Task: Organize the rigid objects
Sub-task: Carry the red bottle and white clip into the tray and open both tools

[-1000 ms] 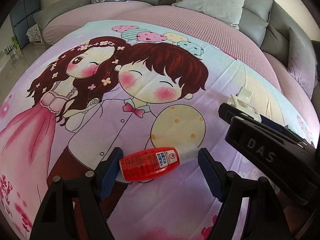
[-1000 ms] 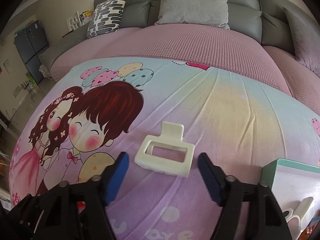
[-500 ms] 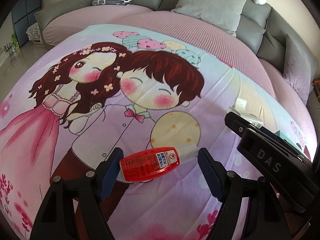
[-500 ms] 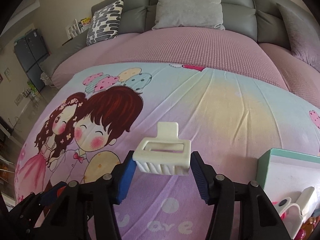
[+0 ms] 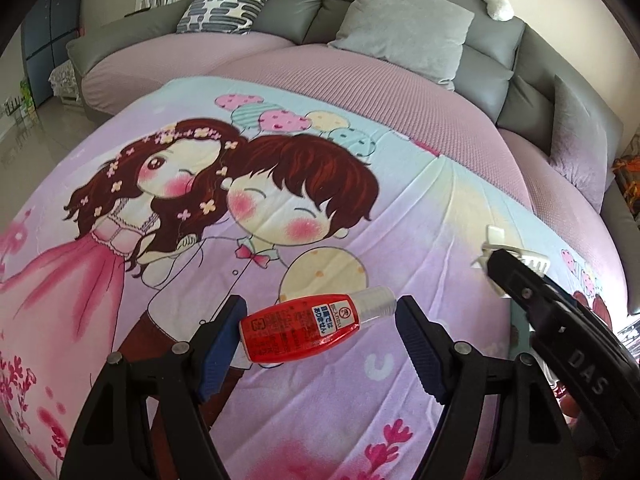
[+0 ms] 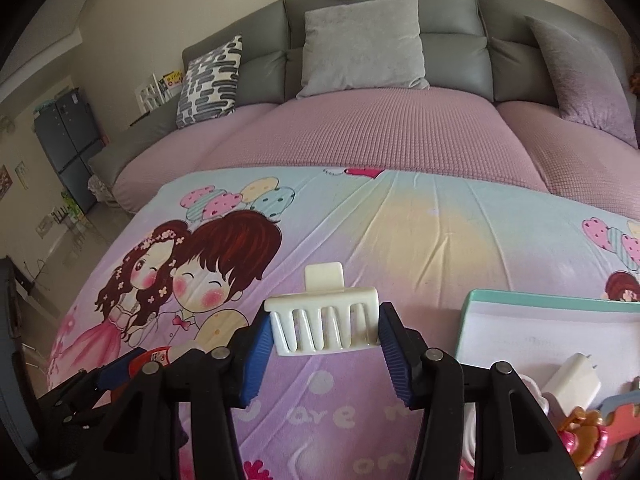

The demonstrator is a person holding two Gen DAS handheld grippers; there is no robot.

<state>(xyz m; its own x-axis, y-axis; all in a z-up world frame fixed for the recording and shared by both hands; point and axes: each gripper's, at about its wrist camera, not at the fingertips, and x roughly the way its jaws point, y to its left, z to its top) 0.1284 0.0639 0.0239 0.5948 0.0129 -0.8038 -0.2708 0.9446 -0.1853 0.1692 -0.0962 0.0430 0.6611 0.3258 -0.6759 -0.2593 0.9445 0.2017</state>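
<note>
Sofa [image 6: 360, 128]; box [image 6: 552, 320] beside clip [image 6: 324, 326].

Both wrist views close above printed blanket [image 5: 420, 208], angled down toward sofa [image 6: 360, 28]; blanket shared.

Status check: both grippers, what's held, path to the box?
Left gripper shut on red plastic bottle. Right gripper closing on cream plastic hair claw, lifted. Teal-rimmed box to its right, nothing between.
</note>
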